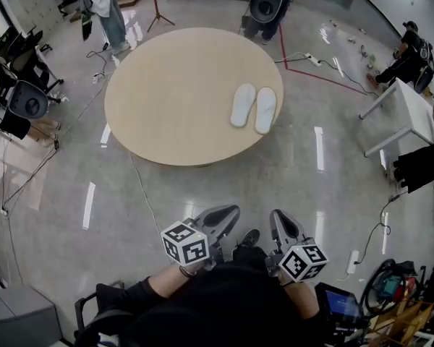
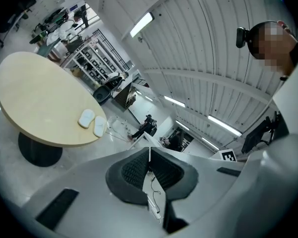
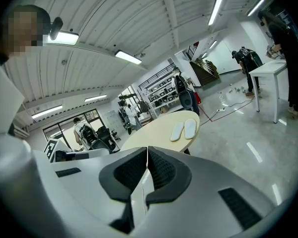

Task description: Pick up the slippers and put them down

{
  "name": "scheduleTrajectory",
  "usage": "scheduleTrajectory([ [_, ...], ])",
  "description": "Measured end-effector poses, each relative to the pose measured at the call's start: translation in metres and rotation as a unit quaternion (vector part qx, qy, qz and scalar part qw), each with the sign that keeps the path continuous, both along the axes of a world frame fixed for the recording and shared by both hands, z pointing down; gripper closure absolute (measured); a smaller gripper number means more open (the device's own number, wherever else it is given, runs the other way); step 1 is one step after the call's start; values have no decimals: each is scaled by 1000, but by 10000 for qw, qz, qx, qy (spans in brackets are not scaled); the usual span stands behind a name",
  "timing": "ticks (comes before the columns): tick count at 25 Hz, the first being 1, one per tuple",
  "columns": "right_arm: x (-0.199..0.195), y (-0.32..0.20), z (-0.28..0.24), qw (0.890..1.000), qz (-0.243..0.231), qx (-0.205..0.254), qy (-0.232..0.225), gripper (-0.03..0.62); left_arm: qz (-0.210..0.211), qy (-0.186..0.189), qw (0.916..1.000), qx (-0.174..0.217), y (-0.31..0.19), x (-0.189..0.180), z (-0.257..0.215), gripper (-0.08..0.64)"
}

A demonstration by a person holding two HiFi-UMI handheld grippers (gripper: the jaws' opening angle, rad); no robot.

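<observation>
Two white slippers (image 1: 254, 108) lie side by side near the right edge of a round beige table (image 1: 173, 100). In the left gripper view the slippers (image 2: 92, 122) are small and far off, and the right gripper view shows the pair (image 3: 184, 130) on the table's near end. Both grippers are held low, close to the person's body, well short of the table. My left gripper (image 1: 230, 214) is shut with nothing in it. My right gripper (image 1: 278, 220) is shut and empty too, its jaws meeting tip to tip.
Grey polished floor lies between me and the table. A white table (image 1: 409, 110) stands at the right with a person (image 1: 409, 53) crouching behind it. Office chairs (image 1: 267, 2) and another person (image 1: 105, 6) are beyond the round table. Cables (image 1: 141, 186) run across the floor.
</observation>
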State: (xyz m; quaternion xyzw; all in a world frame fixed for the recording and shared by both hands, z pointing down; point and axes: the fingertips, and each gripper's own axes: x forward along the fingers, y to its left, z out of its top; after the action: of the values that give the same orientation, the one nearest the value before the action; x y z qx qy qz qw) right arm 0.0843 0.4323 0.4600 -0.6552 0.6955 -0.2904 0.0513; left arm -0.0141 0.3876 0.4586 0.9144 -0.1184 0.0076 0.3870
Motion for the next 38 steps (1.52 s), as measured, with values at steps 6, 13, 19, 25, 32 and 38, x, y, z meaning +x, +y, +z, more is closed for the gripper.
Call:
scheduleTrajectory([
  [6,18,-41,16,9997,-104,6,-226,577,-92,-187,9998,-14,-36,15,14,536],
  [13,51,-98,14,9978,-459,271,-400,577,-488,-408,9978,181,-84,44,12,536],
  [19,106,-151,10,9965,-506,345,-572,575,-721,-579,9952,308,-134,90,2,536],
  [25,153,-186,10,9947,-648,378,-709,575,-1053,-665,9920,189,-167,129,1,535],
  [32,187,-214,21,9930,-757,315,-849,575,-1199,-702,9902,104,-188,164,11,537],
  [38,210,-243,33,9944,-634,108,-841,575,-1359,-909,9865,-77,-221,176,22,535],
])
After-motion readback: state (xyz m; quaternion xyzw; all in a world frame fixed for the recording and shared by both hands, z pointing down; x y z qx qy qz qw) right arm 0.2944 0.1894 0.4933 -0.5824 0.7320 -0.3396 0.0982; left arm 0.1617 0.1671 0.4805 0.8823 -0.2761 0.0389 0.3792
